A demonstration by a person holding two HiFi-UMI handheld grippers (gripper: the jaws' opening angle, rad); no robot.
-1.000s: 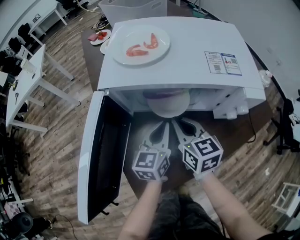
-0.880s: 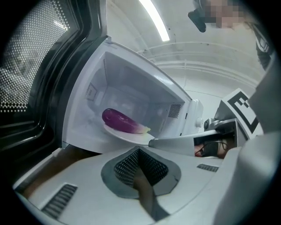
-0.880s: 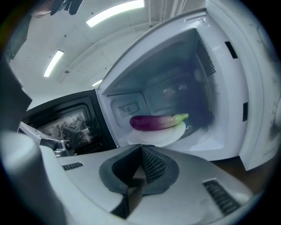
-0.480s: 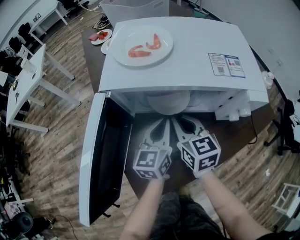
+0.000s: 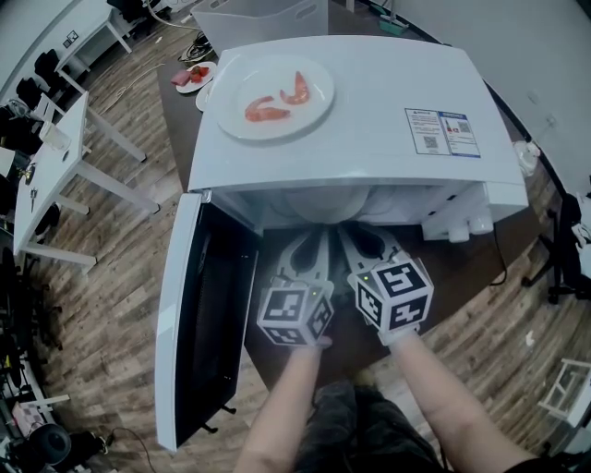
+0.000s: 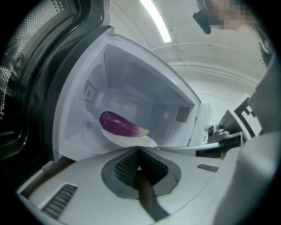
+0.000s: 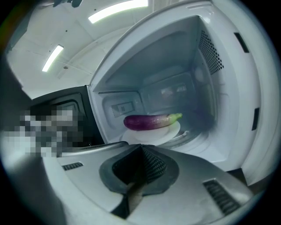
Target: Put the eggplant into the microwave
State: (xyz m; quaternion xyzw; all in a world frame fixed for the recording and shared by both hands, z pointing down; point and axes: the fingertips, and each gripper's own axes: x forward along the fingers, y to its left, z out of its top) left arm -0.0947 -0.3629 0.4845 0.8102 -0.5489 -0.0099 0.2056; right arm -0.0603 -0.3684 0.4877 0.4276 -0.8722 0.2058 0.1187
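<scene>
A purple eggplant (image 6: 117, 124) (image 7: 147, 121) lies on a white plate (image 6: 131, 139) (image 7: 169, 131) inside the open white microwave (image 5: 369, 102). In the head view the microwave's top hides the eggplant and only the plate's pale rim (image 5: 319, 211) shows. The door (image 5: 199, 314) hangs open to the left. My left gripper (image 5: 312, 248) (image 6: 138, 149) and right gripper (image 5: 358, 242) (image 7: 141, 147) sit side by side just in front of the opening. Both are shut with nothing between their jaws. The plate's near edge lies close beyond the left tips; contact is unclear.
A large plate of shrimp (image 5: 272, 92) rests on top of the microwave. A small plate of food (image 5: 192, 74) sits behind it at the left, near a white bin (image 5: 263, 14). The microwave stands on a dark table (image 5: 499, 268). White tables (image 5: 55, 139) stand on the wooden floor at left.
The eggplant showed under the microwave's top edge a second ago and is now hidden in the head view. Less of the plate shows. The left gripper has edged toward the opening.
</scene>
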